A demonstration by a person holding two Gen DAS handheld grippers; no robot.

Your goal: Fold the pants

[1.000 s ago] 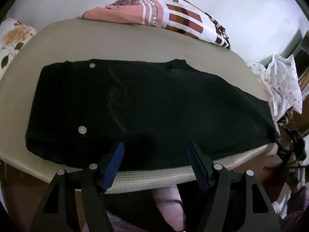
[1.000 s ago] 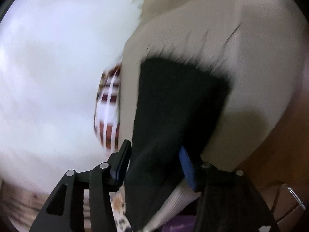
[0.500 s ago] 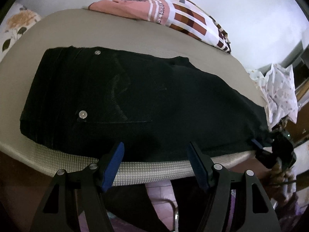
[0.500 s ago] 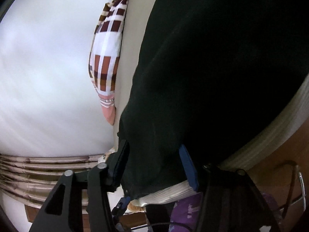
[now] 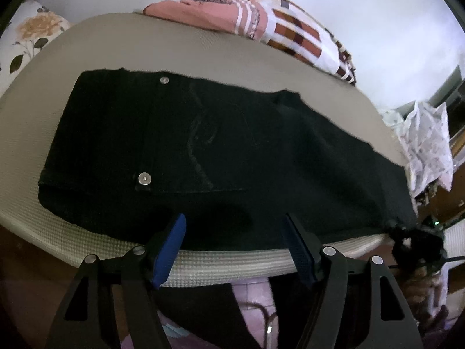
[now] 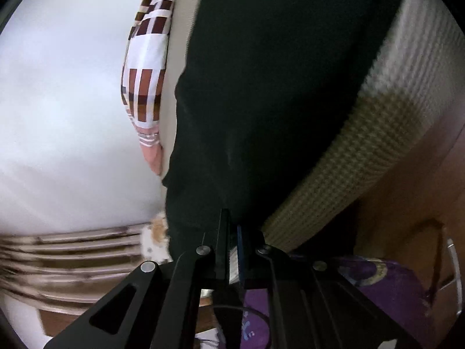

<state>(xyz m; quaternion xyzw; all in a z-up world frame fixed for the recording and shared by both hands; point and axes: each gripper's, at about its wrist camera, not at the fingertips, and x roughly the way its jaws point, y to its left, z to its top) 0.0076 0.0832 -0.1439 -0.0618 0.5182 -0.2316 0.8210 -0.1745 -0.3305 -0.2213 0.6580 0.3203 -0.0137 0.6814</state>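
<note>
While spread flat across beige bed (image 5: 203, 43): black pants (image 5: 221, 157), legs toward bed's right end. Behind pants, patterned blanket (image 5: 270, 26). Left tool (image 5: 234, 245) open, empty, at pants' near edge. Right tool (image 6: 231, 250) clamped on pants' hem.

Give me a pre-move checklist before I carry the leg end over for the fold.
1. Right hand-held gripper shut on the pants hem: ok.
2. Left hand-held gripper open, holding nothing: ok.
3. Pants flat on the mattress: ok.
4. Both leg layers pinched: cannot tell.
5. Waist end, with its buttons, free of clutter: ok.
6. Blanket apart from the pants: ok.
</note>
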